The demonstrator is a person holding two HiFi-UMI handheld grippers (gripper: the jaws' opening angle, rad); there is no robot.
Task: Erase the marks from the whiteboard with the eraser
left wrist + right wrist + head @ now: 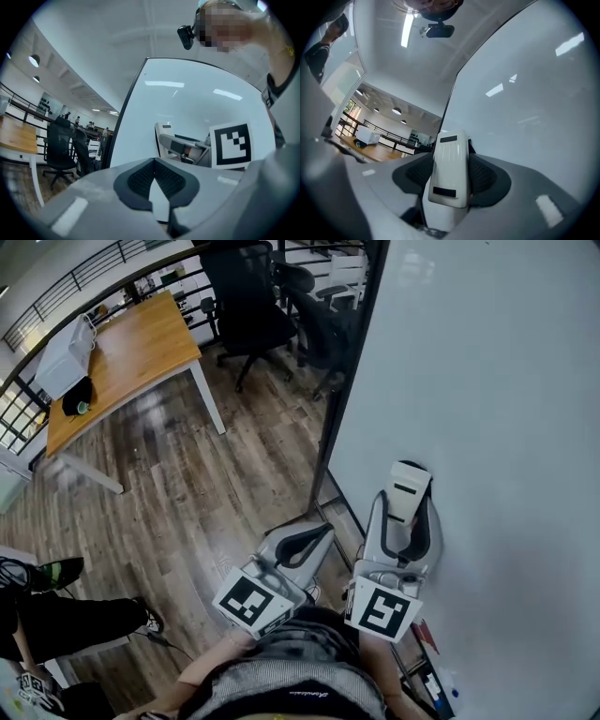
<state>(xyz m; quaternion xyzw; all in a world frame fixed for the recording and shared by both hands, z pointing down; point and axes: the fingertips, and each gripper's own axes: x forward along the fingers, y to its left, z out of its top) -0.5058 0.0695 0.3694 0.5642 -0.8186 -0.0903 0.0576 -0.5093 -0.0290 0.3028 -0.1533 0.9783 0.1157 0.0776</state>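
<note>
White plastic block eraser [410, 489] clamped between the jaws of the right claw [451, 161], low against the glossy white whiteboard [487, 381]. Its wiping face is turned away, so contact cannot be confirmed. Left claw [153, 162] has its tips closed together, holding nothing, beside the board's dark edge. Board's far side is cut off.

An office: a whiteboard [487, 381], a wooden desk [131, 362] and black swivel chairs [246, 296].
</note>
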